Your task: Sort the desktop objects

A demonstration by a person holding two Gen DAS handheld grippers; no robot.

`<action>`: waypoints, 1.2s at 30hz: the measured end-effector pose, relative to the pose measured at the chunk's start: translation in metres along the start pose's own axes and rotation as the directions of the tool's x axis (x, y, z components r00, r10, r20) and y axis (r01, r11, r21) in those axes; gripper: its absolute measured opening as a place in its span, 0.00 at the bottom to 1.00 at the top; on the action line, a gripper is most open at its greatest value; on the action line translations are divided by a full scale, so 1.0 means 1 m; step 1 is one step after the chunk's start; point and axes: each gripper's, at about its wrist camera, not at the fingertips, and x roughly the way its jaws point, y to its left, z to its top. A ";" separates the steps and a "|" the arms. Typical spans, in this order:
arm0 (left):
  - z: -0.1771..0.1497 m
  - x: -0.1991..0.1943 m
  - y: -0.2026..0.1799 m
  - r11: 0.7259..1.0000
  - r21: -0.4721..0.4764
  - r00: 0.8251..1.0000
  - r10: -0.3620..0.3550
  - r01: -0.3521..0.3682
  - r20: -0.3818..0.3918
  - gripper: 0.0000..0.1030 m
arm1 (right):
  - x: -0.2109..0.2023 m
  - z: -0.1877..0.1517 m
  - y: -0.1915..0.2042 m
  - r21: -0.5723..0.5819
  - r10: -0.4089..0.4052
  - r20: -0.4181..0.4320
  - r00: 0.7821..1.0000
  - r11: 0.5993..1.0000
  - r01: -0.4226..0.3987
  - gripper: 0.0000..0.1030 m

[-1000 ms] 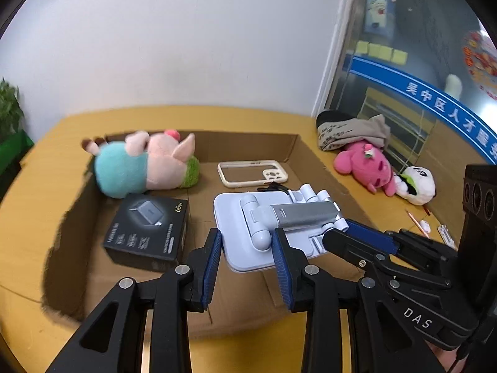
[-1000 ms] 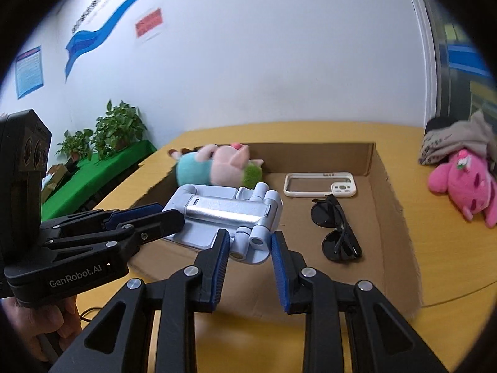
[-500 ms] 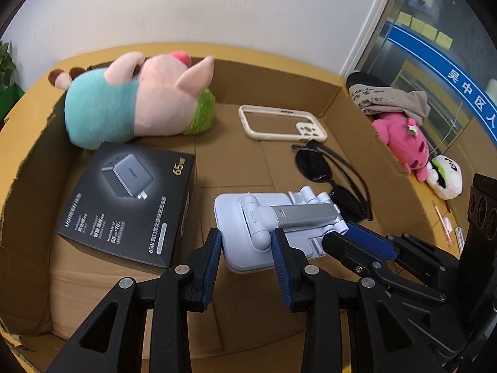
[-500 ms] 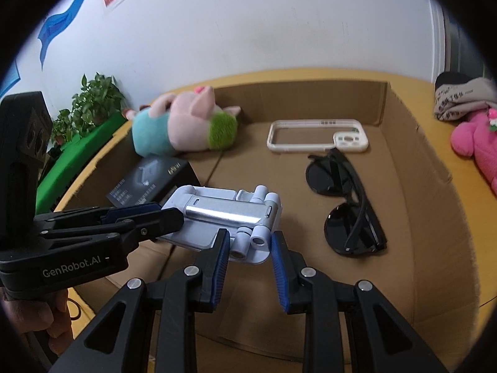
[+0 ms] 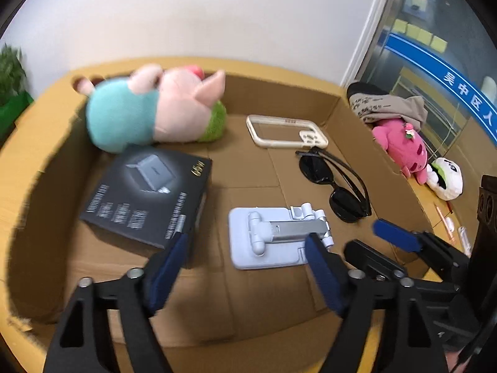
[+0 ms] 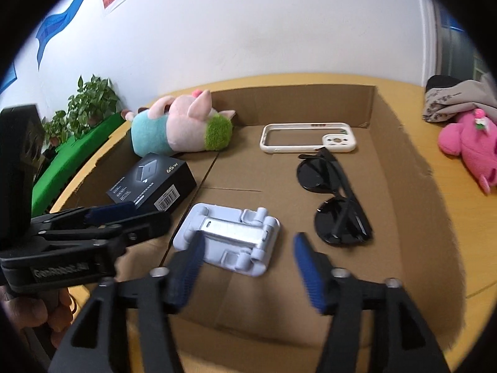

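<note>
A folded pale-blue phone stand (image 5: pixel 273 236) lies flat on the floor of the cardboard box (image 5: pixel 351 115); it also shows in the right wrist view (image 6: pixel 230 241). My left gripper (image 5: pixel 245 264) is open and empty, just in front of the stand. My right gripper (image 6: pixel 248 267) is open and empty, its fingers on either side of the stand's near end and slightly above it. The right gripper shows at the right of the left wrist view (image 5: pixel 394 242), and the left gripper at the left of the right wrist view (image 6: pixel 118 217).
In the box lie a pig plush (image 5: pixel 155 108), a black charger box (image 5: pixel 149 192), a white phone case (image 5: pixel 285 132) and black sunglasses (image 5: pixel 335 183). On the yellow table right of the box sit a pink plush (image 5: pixel 403 146), a panda toy (image 5: pixel 445 178) and folded cloth (image 5: pixel 385 105).
Both grippers were shut on the phone stand and carried it down into the box. Now both have opened and drawn back a little, and the stand lies on the box floor.
</note>
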 end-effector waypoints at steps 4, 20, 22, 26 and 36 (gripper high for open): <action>-0.027 -0.039 -0.004 0.994 0.084 0.981 0.049 -0.066 0.186 1.00 | -0.025 -0.018 0.007 -0.009 -0.032 0.064 0.997 0.999 0.033 0.78; -0.071 -0.038 0.026 0.975 0.040 0.927 0.194 -0.218 0.321 1.00 | -0.025 -0.048 0.012 -0.055 -0.175 0.261 0.949 0.979 0.196 1.00; -0.071 -0.038 0.027 0.975 0.040 0.927 0.193 -0.217 0.320 1.00 | -0.026 -0.049 0.012 -0.055 -0.177 0.262 0.949 0.979 0.197 1.00; -0.072 -0.038 0.027 0.975 0.040 0.927 0.194 -0.218 0.321 1.00 | -0.026 -0.049 0.011 -0.055 -0.176 0.262 0.949 0.979 0.197 1.00; -0.071 -0.039 0.025 0.975 0.039 0.926 0.196 -0.219 0.321 1.00 | -0.026 -0.049 0.011 -0.055 -0.175 0.262 0.949 0.979 0.196 1.00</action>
